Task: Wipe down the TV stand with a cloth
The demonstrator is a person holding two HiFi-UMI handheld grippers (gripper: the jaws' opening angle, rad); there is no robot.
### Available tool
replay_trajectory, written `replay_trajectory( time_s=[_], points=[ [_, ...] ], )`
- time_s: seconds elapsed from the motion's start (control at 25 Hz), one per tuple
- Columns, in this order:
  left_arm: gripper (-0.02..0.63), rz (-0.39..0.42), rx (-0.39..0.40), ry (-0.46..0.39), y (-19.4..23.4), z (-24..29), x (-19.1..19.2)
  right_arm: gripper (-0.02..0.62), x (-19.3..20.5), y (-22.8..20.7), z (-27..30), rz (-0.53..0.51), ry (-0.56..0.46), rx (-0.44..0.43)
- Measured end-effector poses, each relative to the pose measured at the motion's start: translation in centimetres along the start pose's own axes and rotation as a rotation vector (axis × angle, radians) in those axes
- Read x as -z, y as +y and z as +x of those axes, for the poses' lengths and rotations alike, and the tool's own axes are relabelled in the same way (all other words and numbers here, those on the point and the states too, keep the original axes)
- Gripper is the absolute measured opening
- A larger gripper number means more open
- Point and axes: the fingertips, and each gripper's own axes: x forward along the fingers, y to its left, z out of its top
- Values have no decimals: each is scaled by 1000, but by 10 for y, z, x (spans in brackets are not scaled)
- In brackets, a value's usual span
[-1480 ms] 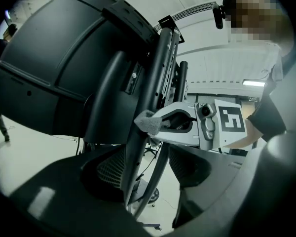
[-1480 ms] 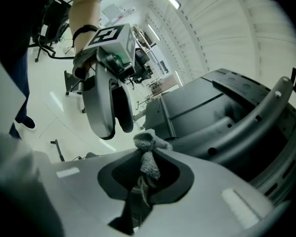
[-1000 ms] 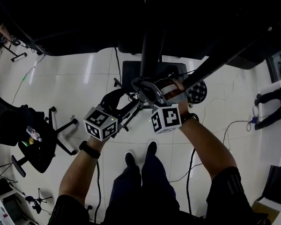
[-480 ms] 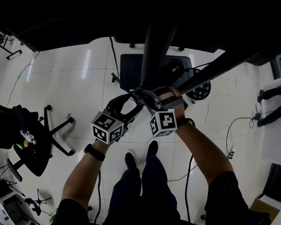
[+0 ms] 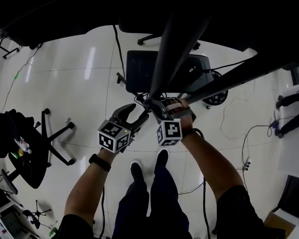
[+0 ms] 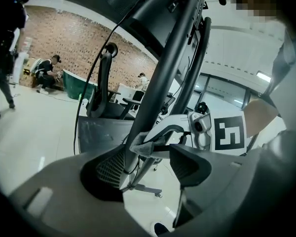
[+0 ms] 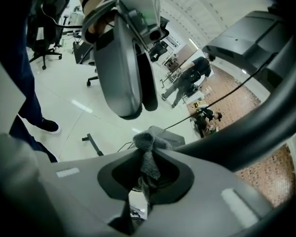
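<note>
So, the right gripper (image 7: 148,168) has its two jaws pinched shut on the grey cloth (image 7: 147,149). A fluffy bit of the cloth pokes out past the tips. The cloth sits against the dark pole (image 6: 173,68) of the TV stand.

The left gripper (image 6: 149,168) has its jaws wide apart. The pole runs between them, close to one jaw, and nothing is squeezed there. The two grippers are very near each other at the pole, tips almost meeting.

From the head view, both of the person's arms reach forward to the pole. A flat dark base (image 5: 139,68) lies on the shiny white floor (image 5: 79,83) under the pole. The person's black shoes (image 5: 161,158) show just below the grippers. A black office chair (image 5: 30,153) stands well apart, off to the left.
</note>
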Motion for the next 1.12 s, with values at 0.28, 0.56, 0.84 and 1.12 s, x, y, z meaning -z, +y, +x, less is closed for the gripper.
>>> replay_trajectory(
  time_s=[0.28,0.56,0.84,1.12],
  points=[
    [307,-33,3,51,9,14,42,43,20,38,46,100,48,-58],
    [307,-48,5,65,7,15,62,44,31,55,62,162,49,-70],
    [307,-22,18,59,-10,-1,48,46,8,46,21,262,-12,-43],
    [307,43,64,22,-69,-44,-2,46,-28,-9,-88,332,-74,68]
  ],
)
